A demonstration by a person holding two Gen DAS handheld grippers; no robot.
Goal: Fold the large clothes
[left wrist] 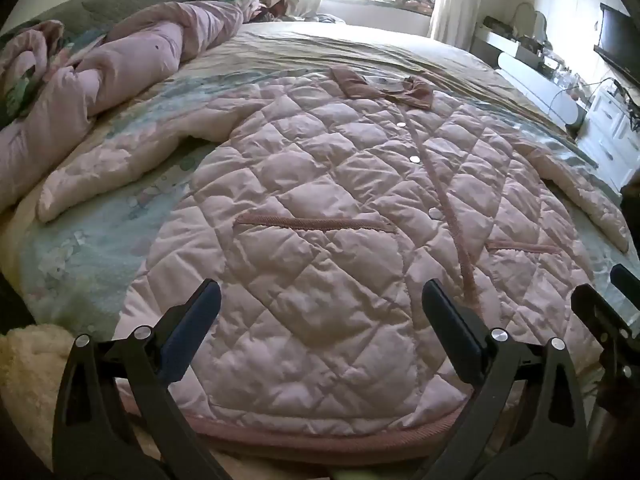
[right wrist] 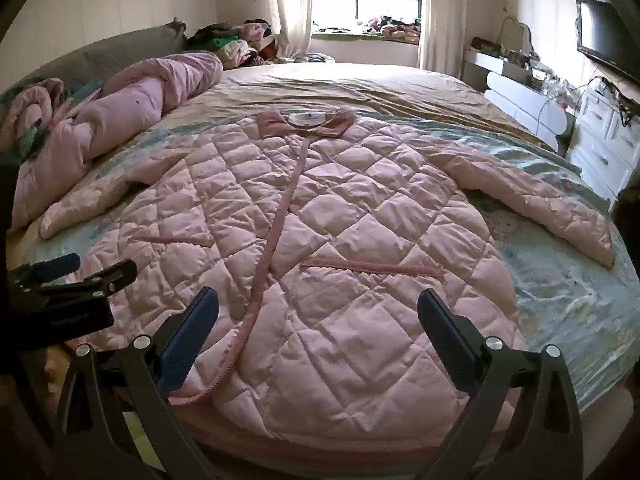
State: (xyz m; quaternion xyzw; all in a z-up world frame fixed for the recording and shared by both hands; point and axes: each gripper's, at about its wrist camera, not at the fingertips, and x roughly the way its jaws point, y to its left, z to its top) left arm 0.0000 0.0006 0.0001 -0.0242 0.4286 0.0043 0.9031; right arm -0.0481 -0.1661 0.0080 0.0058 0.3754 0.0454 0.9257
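Bedding (left wrist: 280,46) fills the left wrist view, with a pink quilted coat (left wrist: 320,216) spread flat on it, front up, collar (left wrist: 380,86) at the far end; the left gripper (left wrist: 320,308) is seen above the near hem, its jaws wide apart with nothing between them and no contact with the cloth that can be made out; a rolled pink quilt (left wrist: 120,68) lies far to the left of the jaws; the right gripper (left wrist: 612,292) is glimpsed at the right edge, near the coat's hem corner.

Sheets (right wrist: 560,288) are shown again in the right wrist view; the coat (right wrist: 320,220) lies ahead, sleeves out to both sides; the right gripper (right wrist: 318,312) is held over the hem, jaws spread wide and empty; the left gripper (right wrist: 80,270) is visible to the left, its jaws parted, just over the hem.
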